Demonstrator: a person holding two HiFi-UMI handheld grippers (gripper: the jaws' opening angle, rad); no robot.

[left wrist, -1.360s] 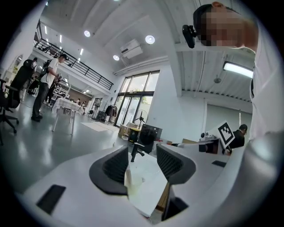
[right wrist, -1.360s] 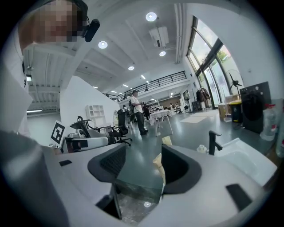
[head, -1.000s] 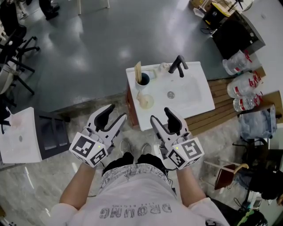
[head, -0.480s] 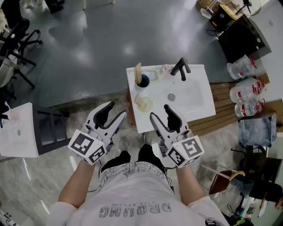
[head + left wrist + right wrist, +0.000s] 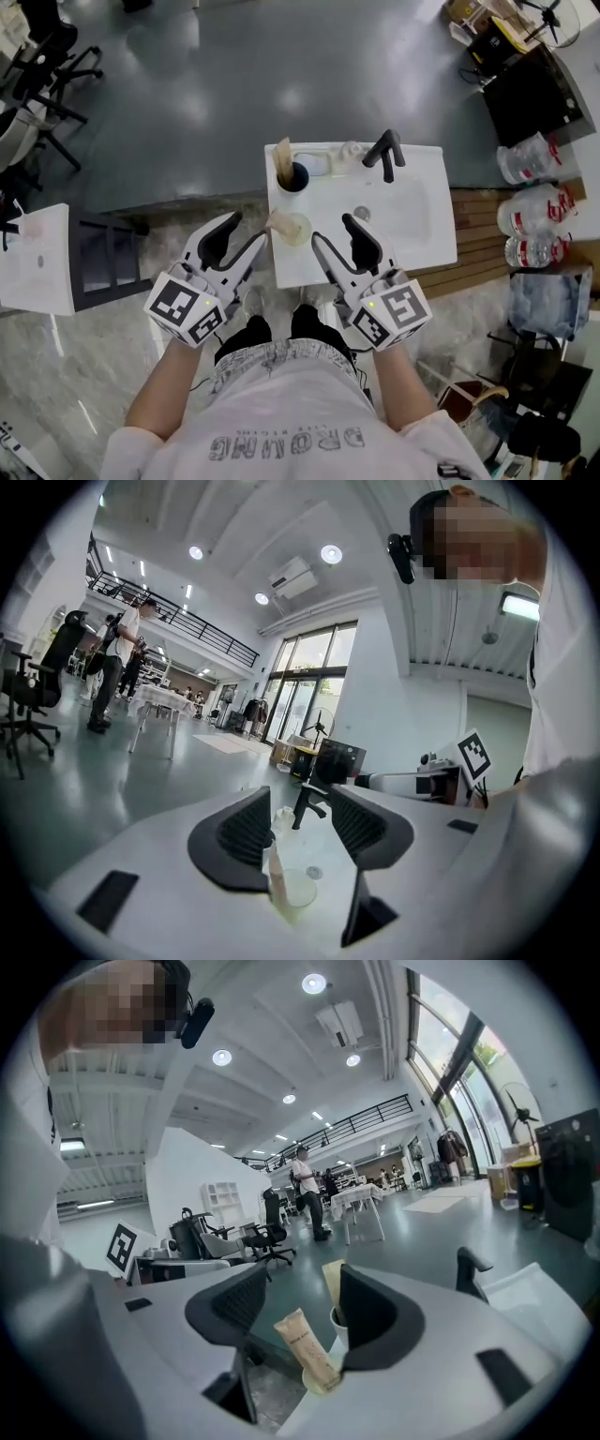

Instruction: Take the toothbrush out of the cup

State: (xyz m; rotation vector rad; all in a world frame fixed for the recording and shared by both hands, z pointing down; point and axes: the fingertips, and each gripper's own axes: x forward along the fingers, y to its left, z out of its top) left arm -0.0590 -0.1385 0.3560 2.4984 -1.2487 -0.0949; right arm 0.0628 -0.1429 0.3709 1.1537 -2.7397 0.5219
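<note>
Toothbrush [image 5: 281, 157] standing in cup [image 5: 294, 177] on sink [image 5: 417, 220], well ahead of left gripper [image 5: 246, 232] and right gripper [image 5: 334, 232], jaws wide, empty

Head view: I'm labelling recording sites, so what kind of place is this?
Probably an open office or lab hall, not a bathroom: the sink stands alone on floor, with office chairs and a mezzanine railing.
</note>
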